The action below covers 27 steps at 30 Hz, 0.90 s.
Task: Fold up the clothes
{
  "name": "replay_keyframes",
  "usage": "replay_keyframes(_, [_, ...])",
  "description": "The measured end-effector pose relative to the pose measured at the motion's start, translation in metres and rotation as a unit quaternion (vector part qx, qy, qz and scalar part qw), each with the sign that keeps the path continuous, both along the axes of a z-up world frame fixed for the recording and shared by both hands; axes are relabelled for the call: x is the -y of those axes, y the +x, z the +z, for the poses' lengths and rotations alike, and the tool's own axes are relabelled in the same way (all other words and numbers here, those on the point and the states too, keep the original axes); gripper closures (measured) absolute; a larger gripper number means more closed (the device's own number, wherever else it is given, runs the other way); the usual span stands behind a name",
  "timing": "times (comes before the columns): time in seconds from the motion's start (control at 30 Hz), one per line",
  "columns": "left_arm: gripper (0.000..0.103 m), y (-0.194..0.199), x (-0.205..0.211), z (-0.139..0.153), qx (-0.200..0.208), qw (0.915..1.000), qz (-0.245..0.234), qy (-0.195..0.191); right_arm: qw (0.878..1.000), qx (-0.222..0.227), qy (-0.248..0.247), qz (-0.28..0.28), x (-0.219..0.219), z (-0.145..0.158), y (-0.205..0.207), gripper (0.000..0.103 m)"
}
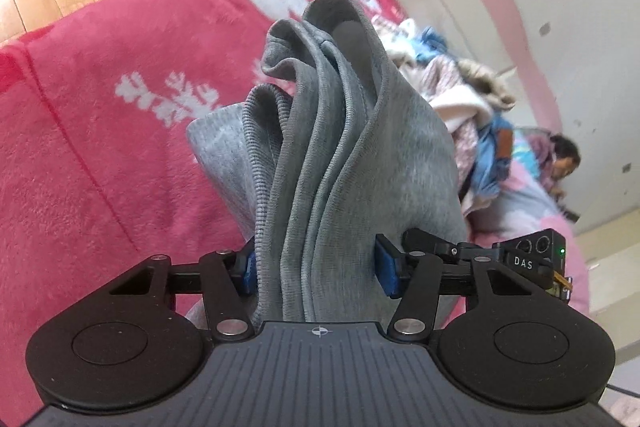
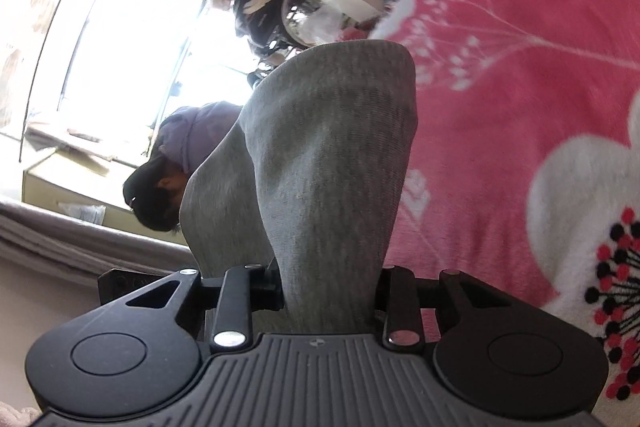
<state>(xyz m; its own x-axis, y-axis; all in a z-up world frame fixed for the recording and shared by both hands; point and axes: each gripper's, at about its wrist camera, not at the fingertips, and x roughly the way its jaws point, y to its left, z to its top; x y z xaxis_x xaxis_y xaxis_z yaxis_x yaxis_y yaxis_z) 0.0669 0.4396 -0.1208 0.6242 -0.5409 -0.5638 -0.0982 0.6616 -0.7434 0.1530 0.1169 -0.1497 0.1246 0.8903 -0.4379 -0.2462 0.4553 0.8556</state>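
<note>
Grey ribbed knit garment (image 1: pixel 340 147), bunched in folds: clamped by left tongs (image 1: pixel 316 267) and right tongs (image 2: pixel 330 291), both angled down over fleecy pink blanket (image 1: pixel 100 127).

grey garment (image 1: pixel 340 155): knit, ribbed edge, bunched in upright folds, lifted off pink blanket (image 1: pixel 100 115), pinched at both ends.

grey garment (image 1: pixel 320 147): 1 | hand-held gripper (image 1: pixel 316 273): 2 | pink blanket (image 1: pixel 100 107): 1

Daylight glare blows out the window (image 2: pixel 132 39); edges bend, perhaps slightly motion-blurred.
</note>
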Motion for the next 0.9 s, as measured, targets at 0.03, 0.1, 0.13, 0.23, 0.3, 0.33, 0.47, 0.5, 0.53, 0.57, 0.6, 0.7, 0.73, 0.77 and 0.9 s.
replay_keyframes(0.03, [0.049, -0.004, -0.001, 0.005, 0.006, 1.0, 0.005, -0.001, 1.0, 0.003, 0.002, 0.004, -0.003, 0.005, -0.001, 0.069])
replay_keyframes(0.1, [0.05, -0.013, -0.006, 0.016, 0.016, 0.9997, 0.016, -0.001, 1.0, 0.007, 0.006, 0.016, -0.015, 0.017, -0.003, 0.069])
replay_keyframes(0.13, [0.05, -0.02, -0.01, 0.022, 0.021, 0.9995, 0.025, 0.001, 1.0, 0.011, 0.008, 0.025, -0.023, 0.022, -0.005, 0.069])
replay_keyframes(0.23, [0.05, -0.043, -0.024, 0.04, 0.032, 0.9981, 0.051, 0.01, 0.998, 0.021, 0.02, 0.057, -0.051, 0.035, -0.012, 0.069])
replay_keyframes(0.3, [0.05, -0.065, -0.038, 0.051, 0.037, 0.9964, 0.074, 0.019, 0.996, 0.02, 0.03, 0.082, -0.074, 0.041, -0.017, 0.069])
replay_keyframes(0.33, [0.05, -0.076, -0.046, 0.056, 0.038, 0.9953, 0.086, 0.022, 0.995, 0.019, 0.035, 0.096, -0.087, 0.043, -0.019, 0.069])
replay_keyframes(0.47, [0.05, -0.128, -0.073, 0.071, 0.032, 0.9889, 0.138, 0.046, 0.986, 0.004, 0.048, 0.158, -0.146, 0.047, -0.037, 0.069])
replay_keyframes(0.5, [0.05, -0.142, -0.08, 0.074, 0.028, 0.9865, 0.153, 0.052, 0.984, 0.001, 0.049, 0.174, -0.161, 0.047, -0.043, 0.069])
replay_keyframes(0.53, [0.05, -0.154, -0.086, 0.075, 0.024, 0.984, 0.167, 0.056, 0.98, -0.003, 0.05, 0.192, -0.178, 0.046, -0.05, 0.069])
replay_keyframes(0.57, [0.05, -0.169, -0.093, 0.075, 0.018, 0.9808, 0.184, 0.06, 0.977, -0.009, 0.05, 0.208, -0.194, 0.044, -0.057, 0.069])
replay_keyframes(0.6, [0.05, -0.183, -0.098, 0.074, 0.011, 0.9771, 0.203, 0.063, 0.973, -0.016, 0.048, 0.224, -0.208, 0.04, -0.064, 0.069])
replay_keyframes(0.7, [0.05, -0.225, -0.109, 0.065, -0.015, 0.9635, 0.26, 0.063, 0.961, -0.037, 0.034, 0.274, -0.25, 0.027, -0.09, 0.069])
replay_keyframes(0.73, [0.05, -0.237, -0.112, 0.06, -0.024, 0.9587, 0.277, 0.062, 0.956, -0.043, 0.026, 0.29, -0.261, 0.022, -0.099, 0.069])
replay_keyframes(0.77, [0.05, -0.249, -0.114, 0.054, -0.033, 0.9537, 0.293, 0.06, 0.951, -0.046, 0.018, 0.306, -0.273, 0.016, -0.107, 0.069])
replay_keyframes(0.9, [0.05, -0.29, -0.118, 0.022, -0.071, 0.9311, 0.355, 0.044, 0.934, -0.059, -0.019, 0.353, -0.308, -0.014, -0.134, 0.069])
